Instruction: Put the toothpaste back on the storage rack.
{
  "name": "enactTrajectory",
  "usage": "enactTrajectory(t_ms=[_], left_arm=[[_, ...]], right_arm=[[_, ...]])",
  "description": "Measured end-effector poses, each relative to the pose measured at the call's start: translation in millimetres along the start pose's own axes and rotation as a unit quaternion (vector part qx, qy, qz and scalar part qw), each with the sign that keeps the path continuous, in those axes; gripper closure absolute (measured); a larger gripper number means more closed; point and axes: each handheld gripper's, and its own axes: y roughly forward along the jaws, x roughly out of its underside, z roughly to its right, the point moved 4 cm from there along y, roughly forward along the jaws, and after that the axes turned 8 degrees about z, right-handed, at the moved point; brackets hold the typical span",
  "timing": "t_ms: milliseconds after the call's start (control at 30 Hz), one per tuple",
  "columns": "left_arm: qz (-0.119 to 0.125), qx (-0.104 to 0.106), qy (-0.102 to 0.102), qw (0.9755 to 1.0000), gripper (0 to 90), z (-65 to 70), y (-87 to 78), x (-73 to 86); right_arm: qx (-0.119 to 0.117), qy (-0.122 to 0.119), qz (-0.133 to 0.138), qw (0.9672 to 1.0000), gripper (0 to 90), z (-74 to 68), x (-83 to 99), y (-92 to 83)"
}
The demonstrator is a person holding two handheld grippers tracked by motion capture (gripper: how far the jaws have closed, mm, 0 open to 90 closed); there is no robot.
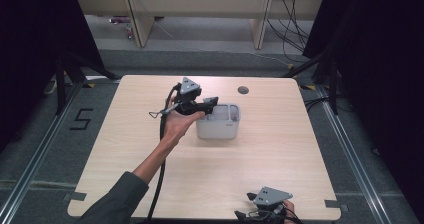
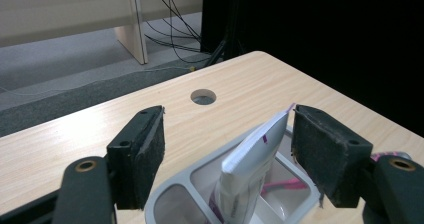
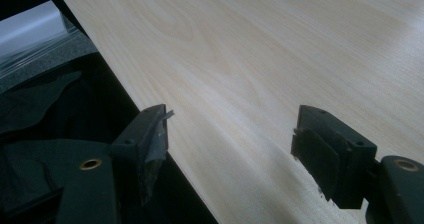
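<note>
Your left gripper (image 2: 227,156) hangs wide open over the grey compartment tray (image 1: 218,121) at mid-table, its pads straddling a white sachet (image 2: 250,159) standing upright, long axis vertical, directly below. Your right gripper (image 3: 230,154), also wide and empty, rests well apart at the near edge.

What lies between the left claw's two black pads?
In the left gripper view, a white purple-edged packet standing in the grey compartmented box sits between the open left claw pads.
</note>
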Motion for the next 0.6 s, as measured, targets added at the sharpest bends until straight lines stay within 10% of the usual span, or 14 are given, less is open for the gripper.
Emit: enactTrajectory(t_ms=[600], left_arm=[[-0.018,0.033,-0.005,0.9993,26.9,1.5,-38.8,-6.7]], right_arm=[[0.0,0.006,0.002,1.0,30.4,-0.5,-0.7,1.4]])
